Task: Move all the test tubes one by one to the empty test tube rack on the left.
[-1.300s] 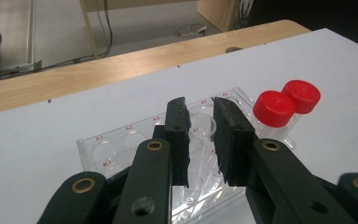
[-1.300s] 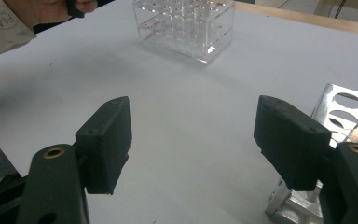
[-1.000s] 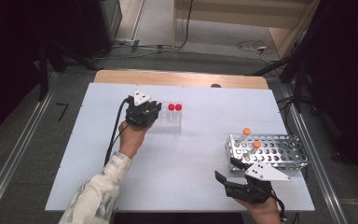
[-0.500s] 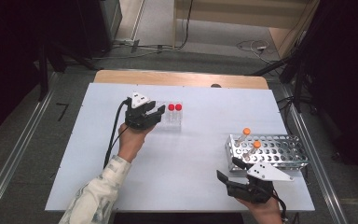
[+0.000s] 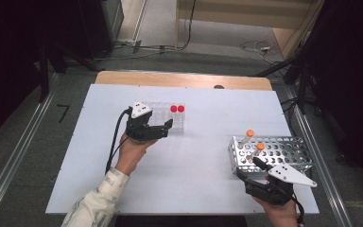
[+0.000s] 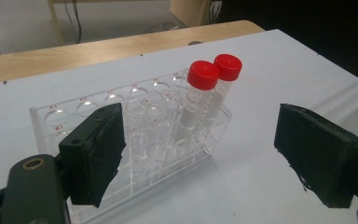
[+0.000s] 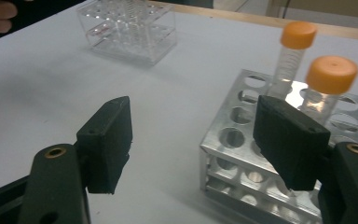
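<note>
A clear plastic rack [image 5: 158, 109] stands on the white table [image 5: 203, 142], with two red-capped tubes [image 5: 177, 109] upright at its right end. My left gripper [image 5: 163, 128] sits just in front of the rack, open, jaws pointing right. In the left gripper view the left gripper [image 6: 205, 154] is spread wide before the clear rack [image 6: 121, 126] and the red-capped tubes [image 6: 203, 77], holding nothing. A metal rack [image 5: 288, 149] at the right holds two orange-capped tubes [image 5: 249, 134]. My right gripper [image 5: 249, 169] is open at its near left corner. In the right gripper view the right gripper [image 7: 198, 140] flanks that corner of the metal rack [image 7: 235, 140].
The orange-capped tubes [image 7: 298, 35] stand tilted in the metal rack's near rows, close above my right jaw. The clear rack [image 7: 130, 28] lies far across the table. A wooden edge [image 5: 184, 78] borders the table's far side. Bare white surface separates the two racks.
My left gripper has drawn back slightly toward the person and turned its jaws rightward along the clear rack's front. My right gripper has shifted a little to the right, staying open.
</note>
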Motion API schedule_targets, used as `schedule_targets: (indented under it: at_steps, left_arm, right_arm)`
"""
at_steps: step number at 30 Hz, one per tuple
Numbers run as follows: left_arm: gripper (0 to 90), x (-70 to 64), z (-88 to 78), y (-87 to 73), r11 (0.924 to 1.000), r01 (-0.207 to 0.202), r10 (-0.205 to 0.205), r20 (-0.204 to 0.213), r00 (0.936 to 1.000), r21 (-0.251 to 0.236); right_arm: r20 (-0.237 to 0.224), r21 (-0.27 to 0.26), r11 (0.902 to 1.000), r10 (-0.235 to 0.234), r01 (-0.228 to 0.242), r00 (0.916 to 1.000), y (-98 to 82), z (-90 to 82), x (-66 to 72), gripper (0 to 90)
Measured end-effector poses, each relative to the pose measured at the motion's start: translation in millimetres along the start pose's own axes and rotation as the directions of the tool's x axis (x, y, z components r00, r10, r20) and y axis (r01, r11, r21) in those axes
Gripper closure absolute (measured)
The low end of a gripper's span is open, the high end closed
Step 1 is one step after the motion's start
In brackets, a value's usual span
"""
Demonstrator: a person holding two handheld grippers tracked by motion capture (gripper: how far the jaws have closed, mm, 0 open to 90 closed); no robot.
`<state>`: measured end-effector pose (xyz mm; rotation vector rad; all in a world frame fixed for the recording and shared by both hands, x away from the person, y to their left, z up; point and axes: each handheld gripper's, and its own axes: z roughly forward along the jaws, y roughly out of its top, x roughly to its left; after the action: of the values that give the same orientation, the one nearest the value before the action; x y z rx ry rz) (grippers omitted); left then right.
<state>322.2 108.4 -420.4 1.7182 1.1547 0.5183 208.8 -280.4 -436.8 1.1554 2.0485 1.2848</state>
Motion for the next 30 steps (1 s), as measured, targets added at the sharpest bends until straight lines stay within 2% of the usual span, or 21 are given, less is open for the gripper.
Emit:
schedule_targets:
  at_steps: [4, 10, 14, 23, 30]
  left_arm:
    - [11.4, -1.5, -0.2, -0.7, 1.0000, 0.000, 0.000, -0.001, 1.0000, 0.002]
    - [8.9, -3.9, -0.5, -0.8, 1.0000, 0.005, -0.005, 0.015, 0.9999, 0.003]
    - [8.1, -5.8, -0.4, -0.5, 1.0000, 0.004, -0.004, 0.024, 0.9997, 0.000]
    - [5.2, -10.0, 1.6, -1.3, 0.9999, -0.011, 0.011, 0.038, 0.9992, 0.008]
    - [5.2, -13.5, 3.1, -1.9, 0.9998, -0.020, 0.020, 0.043, 0.9989, 0.007]
  right_arm:
    - [0.052, -0.005, 0.9999, 0.012, -0.012, 0.9986, -1.4, 1.2, -8.0, 27.3]
    - [0.125, -0.009, 0.9995, 0.030, -0.029, 0.9917, -3.0, 3.8, -21.5, 29.0]
    - [0.160, -0.006, 0.9996, 0.029, -0.028, 0.9866, -5.7, 9.8, -30.0, 34.2]
    - [0.177, -0.007, 0.9990, 0.044, -0.044, 0.9831, -6.0, 21.4, -40.5, 50.1]
    - [0.188, -0.004, 0.9995, 0.031, -0.031, 0.9817, -7.2, 28.1, -42.8, 58.3]
